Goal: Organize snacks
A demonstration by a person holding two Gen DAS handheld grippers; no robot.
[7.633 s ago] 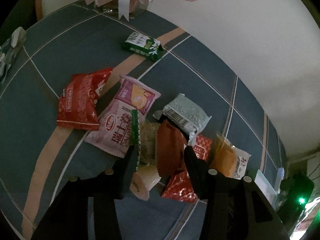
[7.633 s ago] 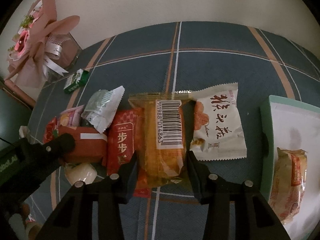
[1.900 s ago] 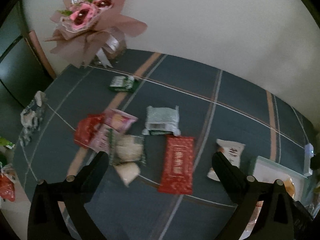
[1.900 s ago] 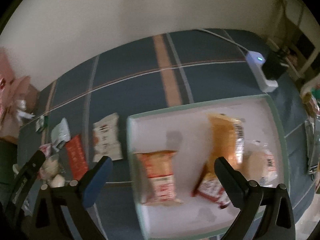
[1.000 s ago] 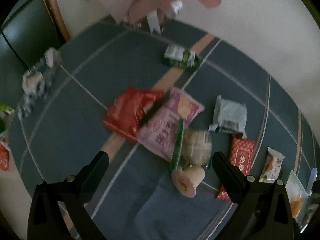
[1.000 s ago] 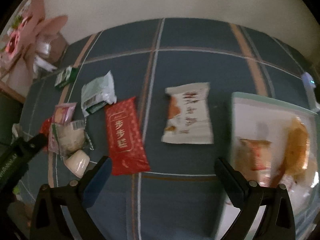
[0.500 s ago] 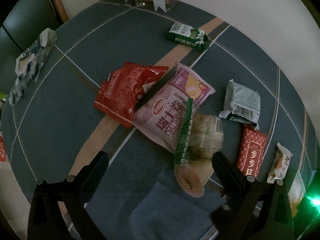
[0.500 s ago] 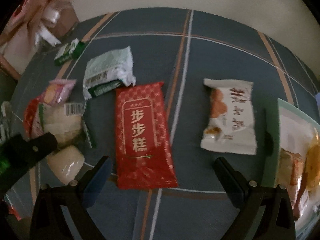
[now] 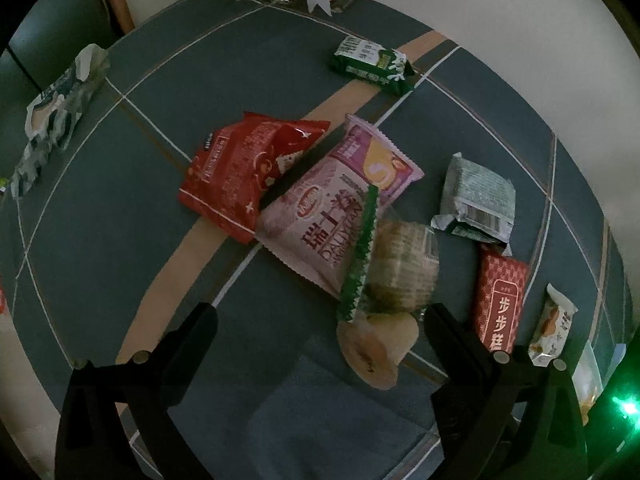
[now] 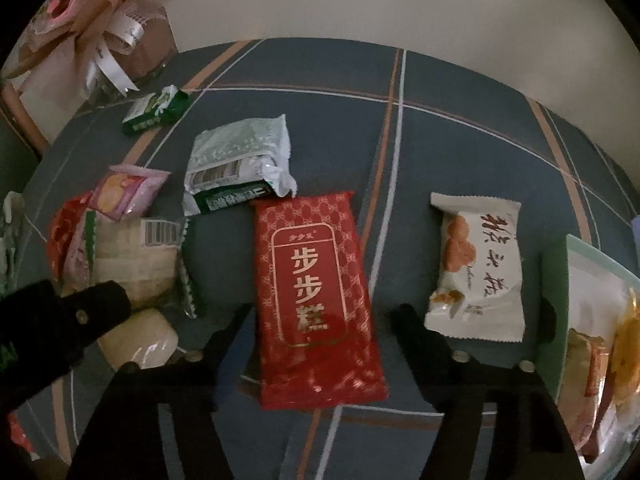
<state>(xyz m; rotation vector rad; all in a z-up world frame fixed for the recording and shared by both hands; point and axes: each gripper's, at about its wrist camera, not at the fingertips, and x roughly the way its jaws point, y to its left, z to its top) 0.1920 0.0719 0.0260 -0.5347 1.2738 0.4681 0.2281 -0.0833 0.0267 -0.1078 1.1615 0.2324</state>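
So the right gripper (image 10: pixel 320 316) is down over the red packet with gold Chinese lettering (image 10: pixel 316 300), jaws closing in with the packet between them, though there's a gap on each side, so the pads aren't on it. That packet lies flat on the blue plaid tablecloth (image 10: pixel 440 148), just below a pale green packet (image 10: pixel 240 160) and left of a white packet with an orange picture (image 10: pixel 476 272). At the right edge sits a mint-rimmed tray (image 10: pixel 560 280) with a few snacks in it. The left gripper (image 9: pixel 320 316) hangs spread wide over the pile: a pink Swiss-roll bag (image 9: pixel 332 208) overlapping a red bag (image 9: pixel 244 172), a clear green-edged packet (image 9: pixel 396 264) and a small round cake (image 9: pixel 376 348), nothing gripped. A dark green packet (image 9: pixel 372 64) lies off by itself near the pink bouquet (image 10: pixel 108 12).
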